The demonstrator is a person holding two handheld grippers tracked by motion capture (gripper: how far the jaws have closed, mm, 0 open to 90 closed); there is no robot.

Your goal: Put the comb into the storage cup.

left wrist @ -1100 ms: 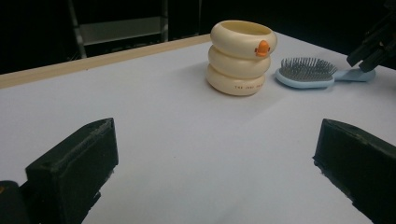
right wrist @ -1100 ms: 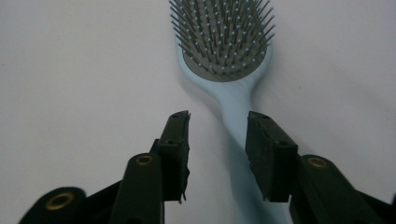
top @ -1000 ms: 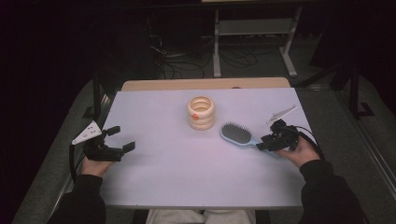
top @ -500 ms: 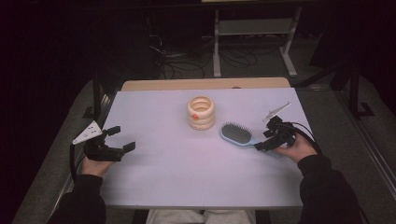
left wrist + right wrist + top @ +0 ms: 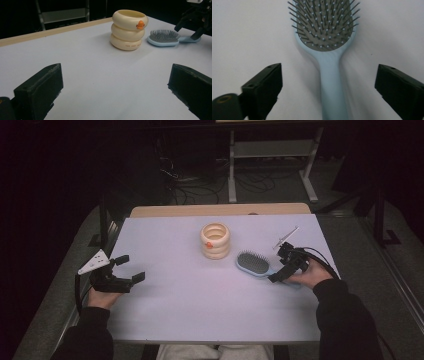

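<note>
Two grippers work over the white table (image 5: 165, 320). Near its left edge, the left gripper (image 5: 131, 269) hovers with jaws spread, nothing between them. Mid-table stands a cream ring stack (image 5: 215, 240). Toward the right edge, the hairbrush (image 5: 253, 264) lies bristles up, its handle between the right gripper's (image 5: 278, 265) jaws, which have just been opening and stand clear of it.

Hairbrush (image 5: 252, 263) just right of ring stack (image 5: 215, 240)
</note>
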